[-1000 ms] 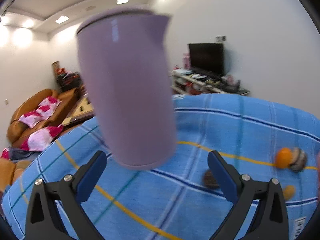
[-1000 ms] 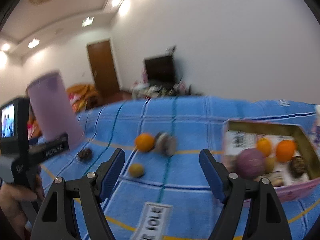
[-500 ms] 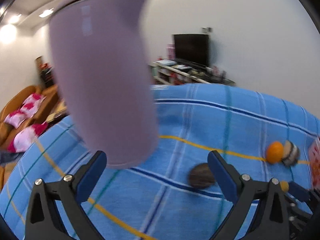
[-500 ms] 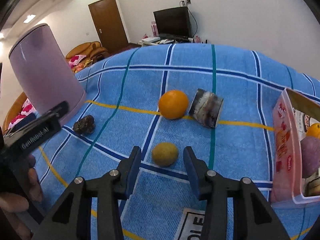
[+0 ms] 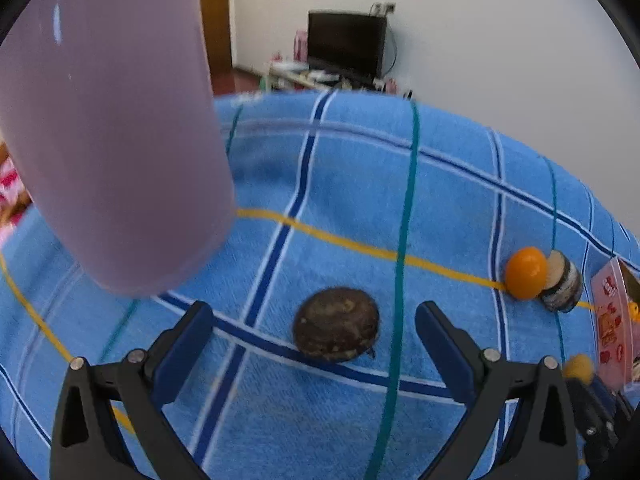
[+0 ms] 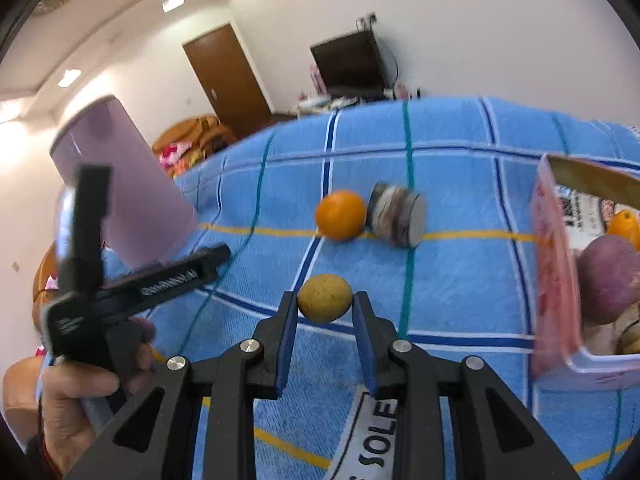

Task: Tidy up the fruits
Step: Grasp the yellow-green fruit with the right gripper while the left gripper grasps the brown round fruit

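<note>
A blue plaid cloth (image 5: 460, 208) covers the table; TV (image 6: 352, 64) behind. Left gripper (image 5: 314, 324) spread; right gripper (image 6: 325, 308) pinches a yellow fruit (image 6: 325, 298).

Both the left gripper (image 5: 314, 334) and right gripper (image 6: 325, 312) are matte black frames with silver screws and blue finger pads (image 6: 286, 344); bare-skinned left hand (image 6: 80, 396).

Readable text is found in the right wrist view only.
"SOLE" is printed on a white label (image 6: 374, 446) lying on the blue cloth (image 6: 460, 280); lettering on the pink box (image 6: 554, 276) is too blurred to be read.
</note>
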Available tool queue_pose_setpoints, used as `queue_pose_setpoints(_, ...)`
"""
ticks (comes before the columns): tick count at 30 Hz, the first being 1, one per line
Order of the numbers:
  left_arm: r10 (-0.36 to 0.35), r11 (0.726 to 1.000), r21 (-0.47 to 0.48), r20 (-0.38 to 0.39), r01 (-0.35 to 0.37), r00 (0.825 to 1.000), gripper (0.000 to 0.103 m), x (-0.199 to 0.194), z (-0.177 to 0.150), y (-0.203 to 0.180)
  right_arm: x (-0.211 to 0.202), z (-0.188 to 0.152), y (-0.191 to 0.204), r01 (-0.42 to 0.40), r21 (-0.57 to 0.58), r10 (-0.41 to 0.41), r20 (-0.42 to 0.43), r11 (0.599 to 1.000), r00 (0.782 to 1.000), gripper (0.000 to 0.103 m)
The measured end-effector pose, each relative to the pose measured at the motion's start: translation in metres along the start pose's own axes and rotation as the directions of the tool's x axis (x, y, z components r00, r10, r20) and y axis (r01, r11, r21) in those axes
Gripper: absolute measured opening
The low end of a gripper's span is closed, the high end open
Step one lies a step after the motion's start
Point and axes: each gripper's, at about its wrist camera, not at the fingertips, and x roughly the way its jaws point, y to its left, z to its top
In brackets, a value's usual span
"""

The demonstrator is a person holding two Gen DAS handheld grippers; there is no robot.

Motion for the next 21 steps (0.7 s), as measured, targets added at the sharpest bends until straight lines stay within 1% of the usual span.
queue_pose_setpoints(3,-0.007,1.0,-0.006,-0.006,0.007,1.0,0.103,0.002,0.001,-0.002,-0.008,0.001,0.002,0.006,0.001,-0.006,0.042,1.0,0.999,0.03)
queue_pose_setpoints(4,-0.011,1.0,-0.005,-0.007,0.011,1.0,0.1,0.003,0.001,-0.003,-0.009,0.001,0.003,0.005,0.0,-0.005,0.049,1.0,0.999,0.03)
queue_pose_setpoints(5,-0.014,1.0,-0.004,-0.012,0.014,1.0,0.093,0.004,0.001,-0.003,-0.01,0.001,0.003,0.007,-0.003,-0.007,0.054,1.0,0.999,0.03)
queue_pose_setpoints(6,-0.013,1.0,-0.004,-0.014,0.013,1.0,0.091,0.004,0.0,-0.003,-0.011,0.001,0.004,0.009,-0.005,-0.009,0.057,1.0,0.998,0.03)
queue_pose_setpoints(7,-0.01,1.0,-0.004,-0.011,0.01,1.0,0.086,0.002,0.001,-0.002,-0.012,0.0,0.004,0.011,-0.006,-0.01,0.06,1.0,0.998,0.03)
queue_pose_setpoints(8,-0.021,1.0,-0.002,-0.005,0.021,1.0,0.077,0.001,0.001,-0.003,-0.014,0.0,0.005,0.012,-0.006,-0.011,0.064,1.0,0.998,0.03)
queue_pose_setpoints(9,-0.031,1.0,-0.002,0.0,0.031,1.0,0.073,0.001,0.001,0.0,-0.017,0.0,0.005,0.013,-0.005,-0.013,0.067,1.0,0.998,0.03)
queue_pose_setpoints(11,-0.057,0.998,-0.008,0.013,0.057,0.998,0.05,-0.002,0.001,0.001,-0.022,-0.002,0.004,0.02,-0.002,-0.02,0.074,1.0,0.997,0.03)
queue_pose_setpoints(13,-0.099,0.995,-0.016,0.018,0.099,0.995,0.041,-0.003,0.001,0.002,-0.022,-0.003,0.003,0.023,0.005,-0.024,0.085,1.0,0.996,0.03)
queue_pose_setpoints(15,-0.119,0.992,-0.031,0.03,0.12,0.992,0.041,-0.006,0.001,0.006,-0.026,-0.004,0.002,0.028,0.011,-0.029,0.102,1.0,0.994,0.03)
queue_pose_setpoints(17,-0.132,0.99,-0.037,0.072,0.135,0.989,0.04,-0.015,-0.002,0.01,-0.032,-0.006,-0.001,0.033,0.011,-0.035,0.128,0.999,0.991,0.03)
queue_pose_setpoints(19,-0.121,0.992,-0.018,0.153,0.125,0.981,0.04,-0.032,-0.008,0.008,-0.038,-0.007,-0.001,0.032,0.002,-0.032,0.162,0.999,0.986,0.03)
queue_pose_setpoints(20,-0.101,0.995,0.008,0.225,0.102,0.969,0.04,-0.047,-0.012,0.003,-0.041,-0.007,0.001,0.033,-0.008,-0.031,0.184,0.999,0.982,0.03)
queue_pose_setpoints(21,-0.089,0.996,0.024,0.264,0.086,0.96,0.04,-0.055,-0.016,0.0,-0.043,-0.007,0.003,0.04,-0.021,-0.035,0.205,0.999,0.978,0.03)
